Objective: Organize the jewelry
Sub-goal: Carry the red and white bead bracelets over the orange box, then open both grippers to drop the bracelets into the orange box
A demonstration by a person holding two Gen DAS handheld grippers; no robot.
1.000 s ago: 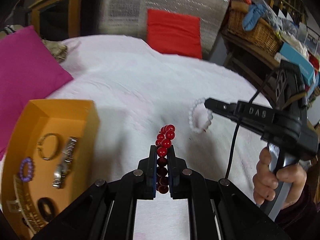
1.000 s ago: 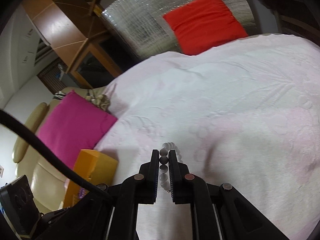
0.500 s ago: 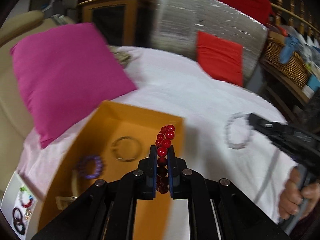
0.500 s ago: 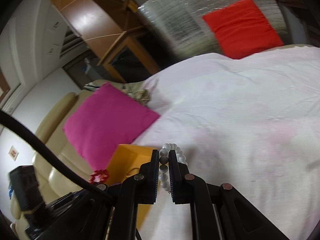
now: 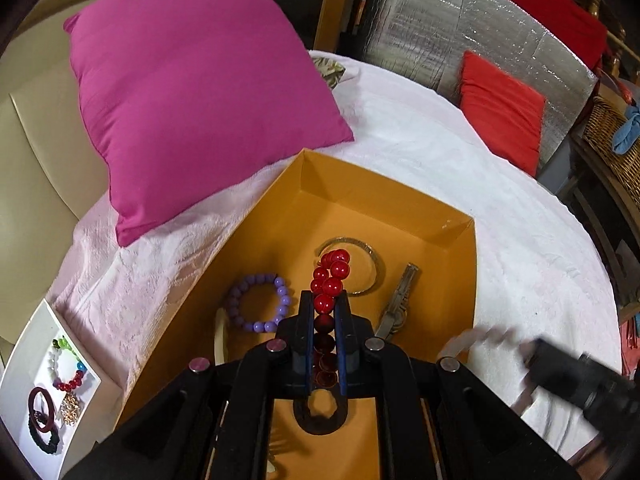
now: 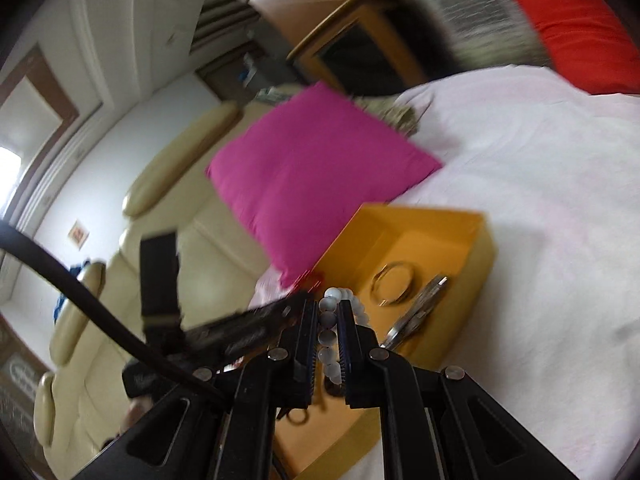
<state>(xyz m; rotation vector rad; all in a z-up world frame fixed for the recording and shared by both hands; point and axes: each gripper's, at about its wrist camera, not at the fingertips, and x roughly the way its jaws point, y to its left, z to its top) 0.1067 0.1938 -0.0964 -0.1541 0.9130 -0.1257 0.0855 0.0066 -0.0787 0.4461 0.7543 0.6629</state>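
Note:
My left gripper (image 5: 323,307) is shut on a red bead bracelet (image 5: 330,276) and holds it over the open orange box (image 5: 400,200). Inside the box lie a purple bead bracelet (image 5: 258,304), a metal bangle (image 5: 370,270) and a metal watch (image 5: 398,306). My right gripper (image 6: 328,314) is shut on a white bead bracelet (image 6: 330,320), just at the box's (image 6: 476,236) near left side. It also shows blurred in the left wrist view (image 5: 532,354) with the white bracelet (image 5: 472,340), right of the box.
A magenta pillow (image 5: 192,92) lies left of the box on the pink-white bedspread (image 5: 520,240). A white tray (image 5: 24,368) with more bracelets sits at the lower left. A red cushion (image 5: 500,104) and a wicker basket (image 5: 612,148) are at the far right.
Both grippers swung left toward the orange box with their bracelets. The left one now hangs over the box interior; the right one has come up to the box's side.

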